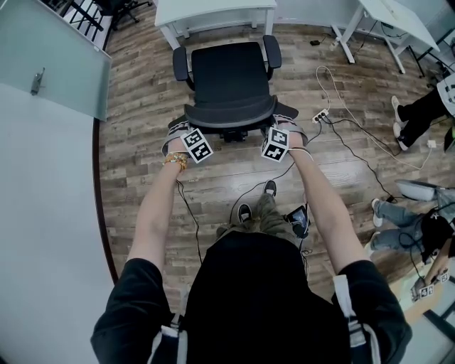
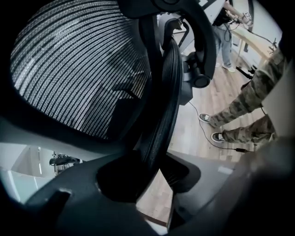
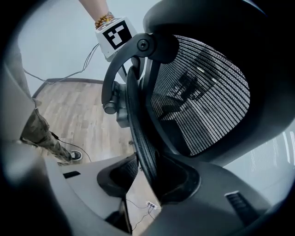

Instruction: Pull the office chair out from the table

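The black office chair (image 1: 231, 75) stands on the wood floor, its seat just in front of the white table (image 1: 213, 11). Its mesh backrest (image 1: 231, 114) faces me. My left gripper (image 1: 183, 128) clamps the backrest's top rim on the left, and my right gripper (image 1: 279, 128) clamps it on the right. In the left gripper view the curved backrest rim (image 2: 163, 106) runs down between the jaws of the left gripper (image 2: 159, 170), pinched there. The right gripper view shows the same rim (image 3: 140, 138) held in the right gripper (image 3: 147, 179), with the left gripper's marker cube (image 3: 115, 34) beyond.
A power strip (image 1: 320, 115) and cables trail on the floor right of the chair. People stand and sit at the right edge (image 1: 409, 117). A second white table (image 1: 391, 18) is at the back right; a glass partition (image 1: 50, 57) borders the left. My feet (image 1: 256, 202) are behind the chair.
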